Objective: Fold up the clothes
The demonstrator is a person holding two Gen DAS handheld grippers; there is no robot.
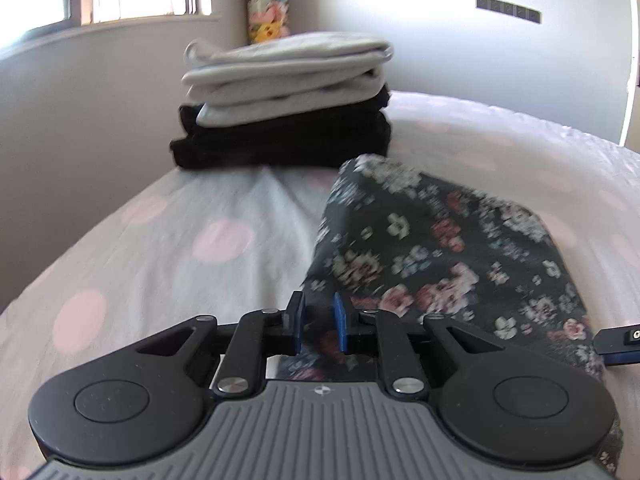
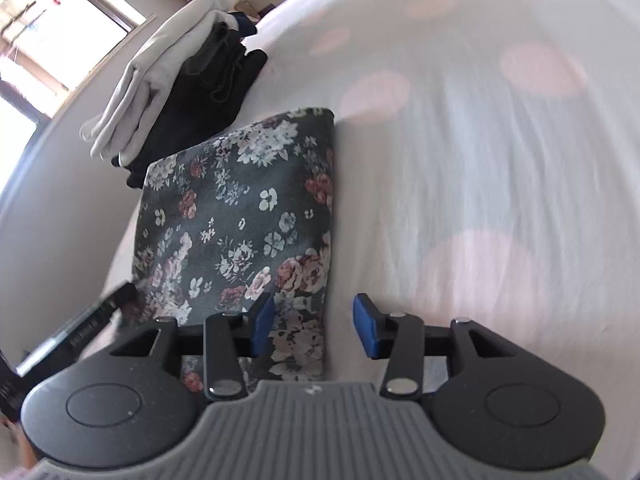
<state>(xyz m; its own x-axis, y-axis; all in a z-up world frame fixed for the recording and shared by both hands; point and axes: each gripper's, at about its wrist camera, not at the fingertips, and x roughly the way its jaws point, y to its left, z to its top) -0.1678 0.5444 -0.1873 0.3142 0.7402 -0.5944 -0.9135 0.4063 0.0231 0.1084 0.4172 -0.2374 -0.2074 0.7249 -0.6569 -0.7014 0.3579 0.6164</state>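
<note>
Lay folded on the polka-dot bedsheet (image 2: 480, 160): floral garment (image 2: 240, 208), just in front of a stack of folded clothes (image 1: 284, 100), grey over black. Left gripper (image 1: 319, 322) at its near-left corner, blue pads narrowly parted, grip on cloth unclear. Right gripper (image 2: 314, 330) spread wide, straddling the garment's near-right edge.

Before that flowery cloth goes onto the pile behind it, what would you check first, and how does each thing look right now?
1. Floral garment folded into a compact shape: ok.
2. Left hand-held gripper gripping its edge: cannot tell, a narrow gap shows.
3. Right hand-held gripper gripping: not ok, jaws stand open.
4. Pile of grey clothes on black clothes standing steady: ok.
5. Bedsheet between garment and pile free of clutter: ok.
</note>
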